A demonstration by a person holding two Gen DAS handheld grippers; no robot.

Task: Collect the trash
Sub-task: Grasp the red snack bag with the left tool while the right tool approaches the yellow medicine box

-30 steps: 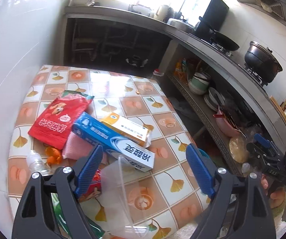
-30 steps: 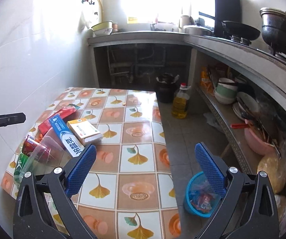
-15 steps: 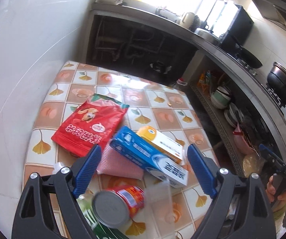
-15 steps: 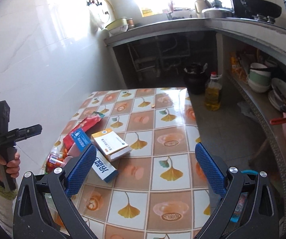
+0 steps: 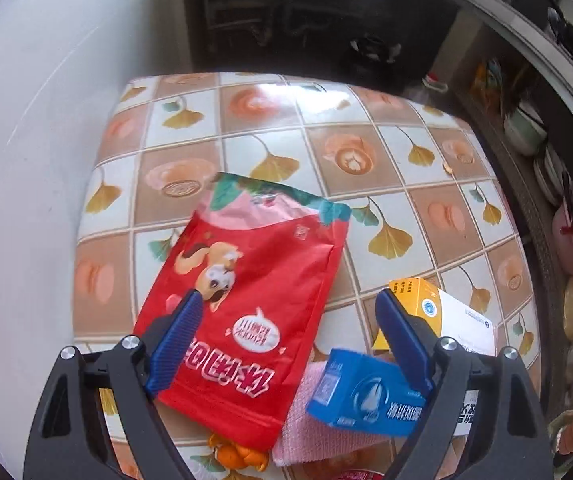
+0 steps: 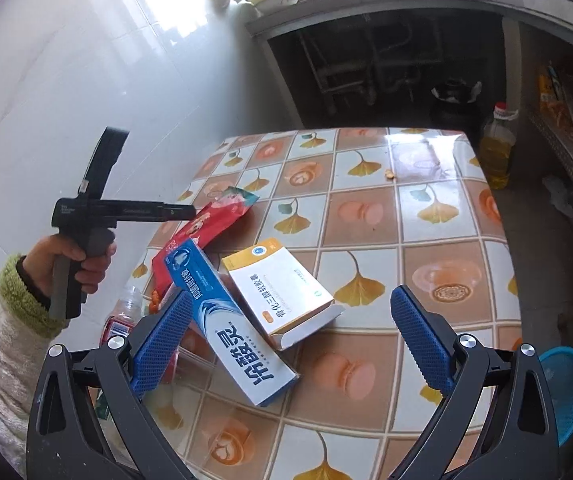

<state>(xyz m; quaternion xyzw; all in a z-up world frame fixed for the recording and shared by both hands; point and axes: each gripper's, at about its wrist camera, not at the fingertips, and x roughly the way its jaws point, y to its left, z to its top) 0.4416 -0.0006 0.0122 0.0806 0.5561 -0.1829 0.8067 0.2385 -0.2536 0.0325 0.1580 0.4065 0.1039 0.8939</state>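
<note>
The desk (image 5: 438, 232) wears a glossy, smooth tile-print cover that throws back window glare at twelve o'clock, and on it the red snack pouch (image 5: 254, 312) shows slick, faintly creased plastic film while the blue toothpaste box (image 6: 226, 320) and the yellow-and-white medicine box (image 6: 282, 292) are smooth printed card with a slight sheen. At six o'clock in the left wrist view a pink cloth (image 5: 306, 428) looks rough and woven, the left tongs (image 5: 286, 340) and right tongs (image 6: 286, 340) carry ribbed matt blue pads on matt black plastic arms with shiny metal screws, and at nine o'clock in the right wrist view a fleecy sleeve (image 6: 2, 340) sits against the glossy white wall tiles (image 6: 86, 80).
</note>
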